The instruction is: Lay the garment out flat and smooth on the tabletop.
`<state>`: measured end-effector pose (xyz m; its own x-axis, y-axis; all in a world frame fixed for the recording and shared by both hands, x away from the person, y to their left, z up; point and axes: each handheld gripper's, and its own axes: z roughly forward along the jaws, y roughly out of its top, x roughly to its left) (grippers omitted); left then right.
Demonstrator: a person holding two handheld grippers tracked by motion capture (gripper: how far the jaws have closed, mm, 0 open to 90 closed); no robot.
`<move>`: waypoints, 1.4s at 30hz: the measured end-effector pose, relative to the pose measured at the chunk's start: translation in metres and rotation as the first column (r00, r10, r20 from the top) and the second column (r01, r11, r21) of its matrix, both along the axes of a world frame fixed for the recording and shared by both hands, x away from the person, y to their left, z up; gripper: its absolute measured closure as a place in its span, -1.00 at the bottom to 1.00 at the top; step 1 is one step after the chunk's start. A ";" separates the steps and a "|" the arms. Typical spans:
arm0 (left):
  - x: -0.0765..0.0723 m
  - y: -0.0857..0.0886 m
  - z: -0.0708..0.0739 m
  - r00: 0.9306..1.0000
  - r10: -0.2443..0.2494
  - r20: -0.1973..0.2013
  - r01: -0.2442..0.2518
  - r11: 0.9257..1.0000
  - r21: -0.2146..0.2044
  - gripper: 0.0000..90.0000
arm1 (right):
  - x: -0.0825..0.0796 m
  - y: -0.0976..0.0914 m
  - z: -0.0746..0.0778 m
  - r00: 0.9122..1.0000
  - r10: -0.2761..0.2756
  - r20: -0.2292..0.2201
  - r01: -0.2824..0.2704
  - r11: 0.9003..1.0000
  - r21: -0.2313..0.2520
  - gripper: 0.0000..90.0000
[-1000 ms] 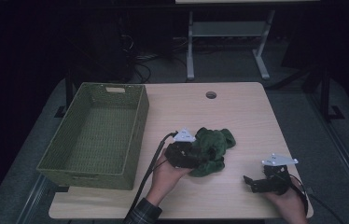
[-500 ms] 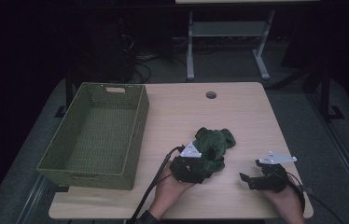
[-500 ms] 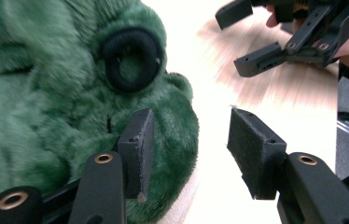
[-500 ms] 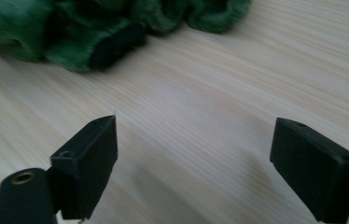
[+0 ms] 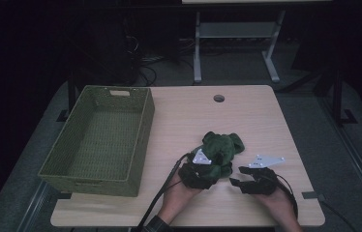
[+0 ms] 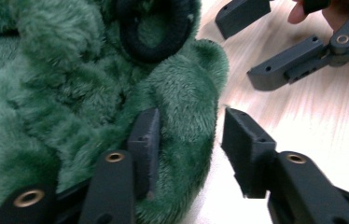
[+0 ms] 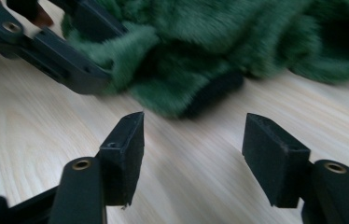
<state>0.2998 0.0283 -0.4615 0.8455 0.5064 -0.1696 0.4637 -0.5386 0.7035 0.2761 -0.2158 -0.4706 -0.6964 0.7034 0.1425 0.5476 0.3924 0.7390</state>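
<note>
Both grippers at the near edge of the table (image 5: pixel 266 121), high view. The right gripper (image 5: pixel 239 178), at about 5 o'clock from the table's middle, points toward 9 o'clock at the green plush garment (image 5: pixel 220 147). Its jaws have just been closing, yet in the right gripper view they stand apart over bare wood, with the garment (image 7: pixel 219 56) just beyond the tips: released, grasping nothing. The left gripper (image 5: pixel 199 171), just beside it at 9 o'clock, has also been closing. In the left gripper view one pad presses into the pile of the garment (image 6: pixel 70 93) while the other stands clear on the table side; a fold lies between the jaws, but the grasp is judged not yet complete. The garment lies crumpled near the table's middle, at 12 o'clock from the left gripper. Farther off, toward 10 o'clock, stands the woven green basket (image 5: pixel 143 121) with nothing in it. Judged stage: early; seizing is under way, lifting and any placing remain.
</note>
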 end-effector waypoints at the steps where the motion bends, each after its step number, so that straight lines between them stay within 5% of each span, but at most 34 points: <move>1: 0.000 0.000 -0.001 1.000 0.000 0.001 0.000 1.000 0.007 0.36 | 0.001 0.003 0.000 1.000 0.005 -0.006 -0.005 1.000 0.003 -0.09; 7: 0.003 0.002 -0.003 1.000 0.001 -0.017 -0.001 1.000 0.021 0.75 | 0.009 0.014 -0.002 1.000 0.014 -0.016 -0.013 1.000 0.011 0.11; 15: 0.004 0.005 0.002 0.999 -0.006 -0.046 0.006 1.000 -0.014 0.80 | 0.013 0.014 -0.003 1.000 0.015 -0.006 -0.015 1.000 -0.026 0.78; 25: 0.010 0.016 0.029 0.998 -0.024 -0.059 0.018 0.996 -0.092 0.81 | 0.009 0.006 0.009 0.999 -0.004 0.034 0.006 0.997 -0.075 0.83; 35: 0.021 0.042 0.045 0.999 -0.005 -0.043 0.001 0.997 -0.081 0.81 | 0.005 -0.008 0.019 0.999 -0.021 0.047 0.024 0.997 -0.075 0.84; 42: 0.024 0.063 0.043 0.998 0.033 -0.058 -0.038 0.995 -0.088 0.81 | 0.001 -0.022 0.024 0.998 -0.034 0.059 0.038 0.997 -0.067 0.85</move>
